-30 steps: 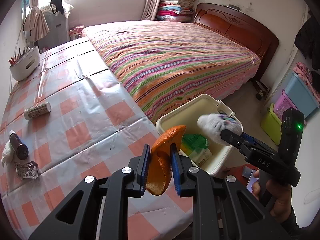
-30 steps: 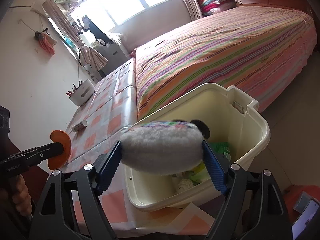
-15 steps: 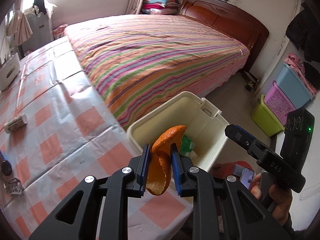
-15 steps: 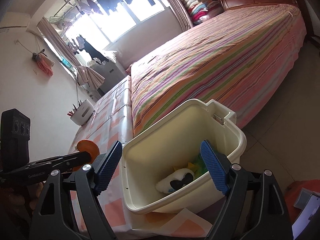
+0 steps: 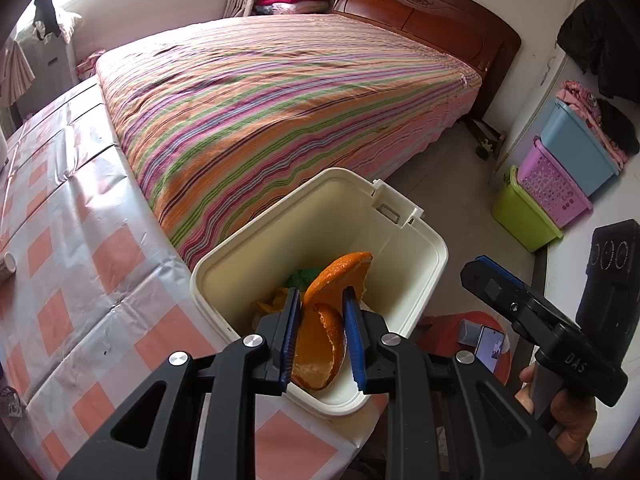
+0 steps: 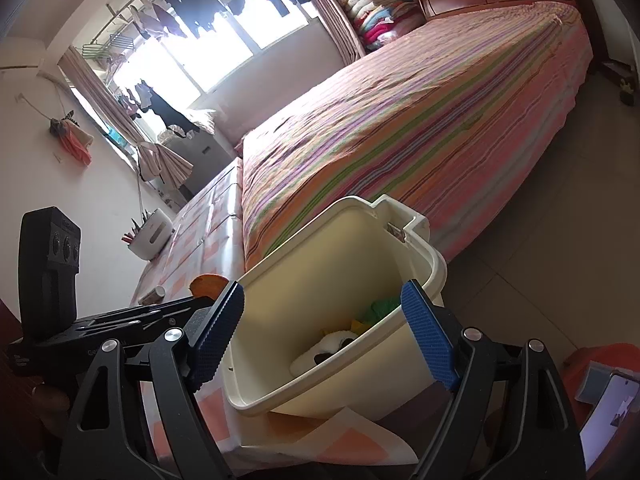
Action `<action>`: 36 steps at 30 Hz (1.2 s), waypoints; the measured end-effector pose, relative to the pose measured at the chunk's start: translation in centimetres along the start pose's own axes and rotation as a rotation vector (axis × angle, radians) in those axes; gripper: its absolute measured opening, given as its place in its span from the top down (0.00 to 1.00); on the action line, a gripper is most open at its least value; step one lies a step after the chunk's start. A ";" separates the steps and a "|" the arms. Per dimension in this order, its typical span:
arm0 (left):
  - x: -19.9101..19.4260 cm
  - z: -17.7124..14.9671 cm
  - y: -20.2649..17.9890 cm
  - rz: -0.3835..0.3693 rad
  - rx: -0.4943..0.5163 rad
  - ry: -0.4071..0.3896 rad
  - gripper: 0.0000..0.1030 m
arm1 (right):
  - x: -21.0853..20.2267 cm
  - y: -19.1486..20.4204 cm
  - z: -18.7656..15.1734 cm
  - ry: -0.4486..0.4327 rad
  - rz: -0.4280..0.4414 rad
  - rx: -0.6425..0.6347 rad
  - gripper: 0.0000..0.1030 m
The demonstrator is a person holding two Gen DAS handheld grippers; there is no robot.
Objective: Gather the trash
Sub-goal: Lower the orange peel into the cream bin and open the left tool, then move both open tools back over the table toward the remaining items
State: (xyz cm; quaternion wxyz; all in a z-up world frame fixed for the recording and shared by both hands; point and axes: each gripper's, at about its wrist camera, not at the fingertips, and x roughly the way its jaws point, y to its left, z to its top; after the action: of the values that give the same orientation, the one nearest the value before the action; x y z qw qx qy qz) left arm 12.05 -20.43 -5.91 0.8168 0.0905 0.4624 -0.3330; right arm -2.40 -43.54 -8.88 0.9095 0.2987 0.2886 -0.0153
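My left gripper (image 5: 320,340) is shut on a curled orange peel (image 5: 326,320) and hangs over the near part of the cream trash bin (image 5: 436,244), pointing steeply down. In the right wrist view the peel (image 6: 206,282) shows at the bin's left rim. My right gripper (image 6: 322,316) stands open and empty just in front of the bin (image 6: 320,264). Inside the bin lie a white and black fluffy thing (image 6: 332,342) and green wrappers (image 6: 380,306).
The bin stands at the corner of a table with an orange checked cloth (image 5: 80,260), beside a striped bed (image 5: 280,100). A white pen holder (image 6: 150,236) is far back on the table. Stacked plastic baskets (image 5: 560,184) and a phone (image 5: 490,350) on a red stool are to the right.
My right gripper opened and the fluffy white thing dropped into the bin. My left gripper carried the orange peel from over the table's corner to above the bin.
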 end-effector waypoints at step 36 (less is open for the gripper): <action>-11.5 -11.1 15.7 0.306 -0.399 -0.206 0.28 | 5.8 15.6 -3.0 0.188 0.218 -0.265 0.19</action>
State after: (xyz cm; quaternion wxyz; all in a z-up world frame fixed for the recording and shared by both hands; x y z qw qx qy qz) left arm 10.15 1.91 -5.21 0.9020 -0.0375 0.4142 -0.1155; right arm 4.04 -28.28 -5.60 0.9062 0.2057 0.3379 0.1494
